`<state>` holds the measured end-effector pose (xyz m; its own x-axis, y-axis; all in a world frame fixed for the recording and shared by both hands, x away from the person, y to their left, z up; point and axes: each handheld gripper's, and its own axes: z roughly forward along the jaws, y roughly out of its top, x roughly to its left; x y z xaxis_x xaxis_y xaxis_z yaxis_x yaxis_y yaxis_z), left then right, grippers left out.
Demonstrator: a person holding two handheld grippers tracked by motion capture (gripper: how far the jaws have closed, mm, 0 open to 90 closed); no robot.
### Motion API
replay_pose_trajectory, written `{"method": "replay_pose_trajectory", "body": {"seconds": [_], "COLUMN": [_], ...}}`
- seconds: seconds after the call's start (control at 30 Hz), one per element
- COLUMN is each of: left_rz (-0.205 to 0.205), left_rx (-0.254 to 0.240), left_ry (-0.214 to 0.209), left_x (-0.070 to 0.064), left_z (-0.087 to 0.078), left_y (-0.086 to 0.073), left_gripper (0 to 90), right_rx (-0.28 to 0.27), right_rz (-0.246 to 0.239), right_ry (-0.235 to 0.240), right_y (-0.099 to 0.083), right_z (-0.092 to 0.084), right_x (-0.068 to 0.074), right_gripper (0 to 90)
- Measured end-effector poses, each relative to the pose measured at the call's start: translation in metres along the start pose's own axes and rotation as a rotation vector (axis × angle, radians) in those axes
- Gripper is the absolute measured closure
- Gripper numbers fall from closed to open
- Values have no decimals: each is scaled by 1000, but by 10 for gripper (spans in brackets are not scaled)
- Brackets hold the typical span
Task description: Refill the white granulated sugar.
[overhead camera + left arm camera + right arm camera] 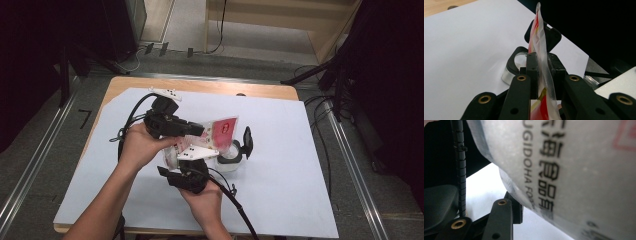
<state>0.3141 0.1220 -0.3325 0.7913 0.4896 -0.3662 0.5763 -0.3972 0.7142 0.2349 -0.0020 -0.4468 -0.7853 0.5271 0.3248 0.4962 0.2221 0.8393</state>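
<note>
Bright, even light; blurred close-ups

Hidden and cut-off parts

The packet (564, 175) was so close that it hid the right gripper's (529, 212) other jaw, and its print was blurry and cut off. The jar (510, 72) was partly hidden behind the left gripper (541, 75).

A red-and-white plastic pouch (224, 129) is up off the white sheet, held on edge above the middle of the bench. In the left gripper view its crinkled clear seam (543, 62) runs straight up, thin and edge-on, with red and yellow print behind. In the right gripper view its frosted face (579, 170) carries black lettering. Just beside it sits a small clear jar (229, 161), its black flip lid (247, 142) standing open.
</note>
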Motion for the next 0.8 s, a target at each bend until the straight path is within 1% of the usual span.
{"method": "replay_pose_trajectory", "body": {"seconds": [0.13, 0.23, 0.5, 0.8], "left_rz": [13, 19, 6, 10], "left_rx": [-13, -17, -18, -33], "left_ry": [-7, -2, -4, 10], "left_x": [1, 1, 1, -2], "left_z": [1, 1, 1, 2], "left_y": [0, 0, -2, -2], "left_gripper": [804, 803, 817, 807], "right_rx": [0, 0, 9, 6], "right_rz": [1, 2, -3, 3], "right_ry": [2, 2, 1, 9], "right_y": [1, 1, 1, 2], "right_z": [-1, -1, -1, -2], "right_x": [-1, -1, 0, -1], "right_gripper": [632, 632, 631, 631]}}
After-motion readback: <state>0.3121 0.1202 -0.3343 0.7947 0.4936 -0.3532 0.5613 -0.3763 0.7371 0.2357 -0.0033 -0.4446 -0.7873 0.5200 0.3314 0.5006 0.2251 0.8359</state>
